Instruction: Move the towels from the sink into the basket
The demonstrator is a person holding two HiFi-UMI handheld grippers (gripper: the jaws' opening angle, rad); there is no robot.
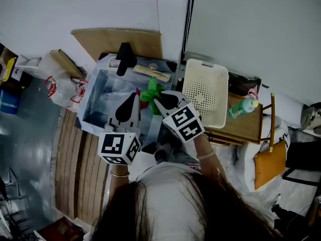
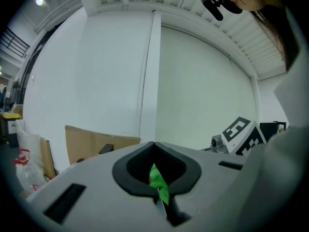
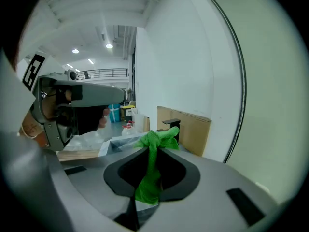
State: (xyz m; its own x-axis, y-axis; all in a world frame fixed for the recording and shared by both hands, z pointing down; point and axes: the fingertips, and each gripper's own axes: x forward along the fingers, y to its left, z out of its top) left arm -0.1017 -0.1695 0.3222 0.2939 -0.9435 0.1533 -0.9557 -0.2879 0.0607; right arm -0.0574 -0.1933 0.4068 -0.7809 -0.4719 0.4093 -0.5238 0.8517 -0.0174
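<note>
- Pinching a thin green strip of the towel [image 2: 158, 181], the left gripper [image 1: 134, 96] has its jaws drawn together on the cloth.
- The right gripper [image 1: 156, 101] is clamped on the same towel [image 3: 151, 173]: its jaws stand narrow, with a thick fold running down between them and a knotted bunch sticking out past the tips.
- In the head view the towel [image 1: 152, 91] hangs bunched above the right rim of the sink [image 1: 95, 115], with both gripper tips meeting at it.
- The two grippers sit side by side over the sink's near right corner, the left one further over the basin.
- The basket [image 1: 205, 90], white and perforated, stands just right of the sink, tilted up against the wall, and the towel is not in it.
- A black tap [image 1: 125, 57] rises at the sink's far edge.
- A cardboard sheet [image 1: 118, 41] leans on the wall behind the sink.
- A white plastic bag with red print [image 1: 61, 88] lies just left of the sink.
- A green bottle [image 1: 243, 106] lies on a wooden table well right of the sink, beyond the basket.
- An orange bag [image 1: 269, 162] hangs further right of the sink, below that table.
</note>
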